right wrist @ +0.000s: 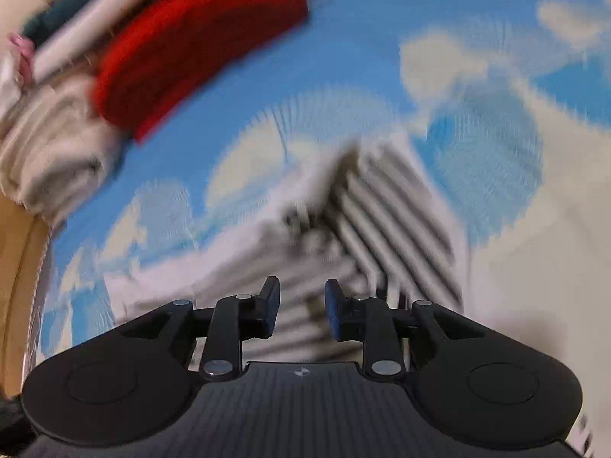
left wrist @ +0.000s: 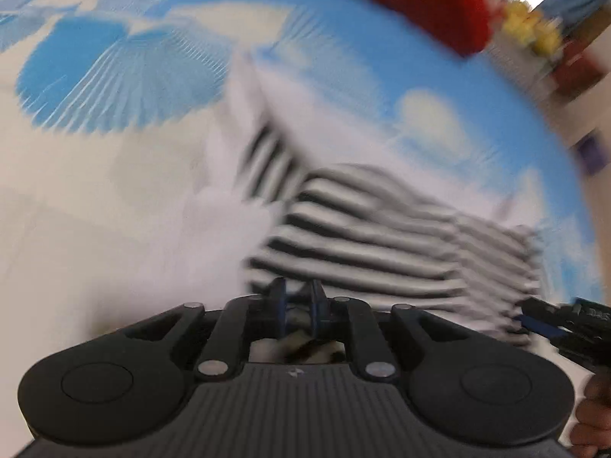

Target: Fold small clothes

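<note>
striped garment: black-and-white striped piece (left wrist: 366, 236) lies rumpled on the blue-and-white patterned cover (left wrist: 114, 76), directly ahead of both my tools; both views heavily motion-blurred

left tool: my left tool (left wrist: 299, 305) has its blue-padded fingers drawn close with a bit of fabric pinched between them, at the near edge of the striped garment; more cloth bunched behind the fingers, blur hides which part of it

right tool: my right tool (right wrist: 301, 311) has a clear gap between its fingers, nothing in it; hovers low over the striped garment's near part, stripes showing through the gap; contact with the cloth not readable

tool relation: from the left wrist view my right tool sits at the far right edge, beside the garment's right end, its fingers pointing inward at it

hand: part of my right hand (left wrist: 594, 416) visible at the lower right corner behind that tool

red cloth: red item (right wrist: 198, 49) at far side of the cover, well apart from the striped garment

folded pile: cream folded fabric (right wrist: 49, 152) just beside the red item
</note>
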A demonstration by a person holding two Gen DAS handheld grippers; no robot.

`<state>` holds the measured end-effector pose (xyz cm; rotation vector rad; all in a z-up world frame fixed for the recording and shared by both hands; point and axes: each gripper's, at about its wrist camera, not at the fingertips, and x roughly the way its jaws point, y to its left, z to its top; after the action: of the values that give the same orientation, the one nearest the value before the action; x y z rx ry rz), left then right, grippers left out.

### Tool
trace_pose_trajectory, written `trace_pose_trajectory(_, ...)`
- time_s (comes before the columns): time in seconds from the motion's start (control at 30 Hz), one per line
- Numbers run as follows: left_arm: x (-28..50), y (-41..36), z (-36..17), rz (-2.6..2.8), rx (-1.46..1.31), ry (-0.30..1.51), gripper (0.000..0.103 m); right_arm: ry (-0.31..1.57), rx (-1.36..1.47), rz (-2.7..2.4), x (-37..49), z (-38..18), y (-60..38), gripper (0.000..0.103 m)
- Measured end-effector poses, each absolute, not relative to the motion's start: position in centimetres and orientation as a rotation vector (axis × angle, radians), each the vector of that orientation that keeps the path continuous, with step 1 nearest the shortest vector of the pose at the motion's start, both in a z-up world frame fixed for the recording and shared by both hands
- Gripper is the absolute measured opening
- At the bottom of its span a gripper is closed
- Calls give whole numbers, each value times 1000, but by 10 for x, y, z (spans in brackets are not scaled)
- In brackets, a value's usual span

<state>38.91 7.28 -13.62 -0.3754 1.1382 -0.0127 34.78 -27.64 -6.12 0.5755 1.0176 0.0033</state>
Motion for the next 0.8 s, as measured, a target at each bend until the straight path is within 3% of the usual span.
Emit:
trace_pose_trajectory(0.1,394,72,-127,-41,-346,1108,7,1170,567,-86,350,-92,-281,22)
trace_pose_trajectory(0.27,390,68,-106,-146,-286,1063,8,1081,526,-31,348,-69,-275,24)
trace_pose_trajectory(0.37,385,67,-114,-214,-229,1144,19,1123,492,33,354,-69,-269,29)
trace_pose_trajectory(0.5,360,72,-117,-144,-121,1181,24,1245,367,13,347,-79,-260,29)
trace_pose_trajectory(0.8,228,58,-30,-72,-135,932,27,864,418,9,229,28,-270,30)
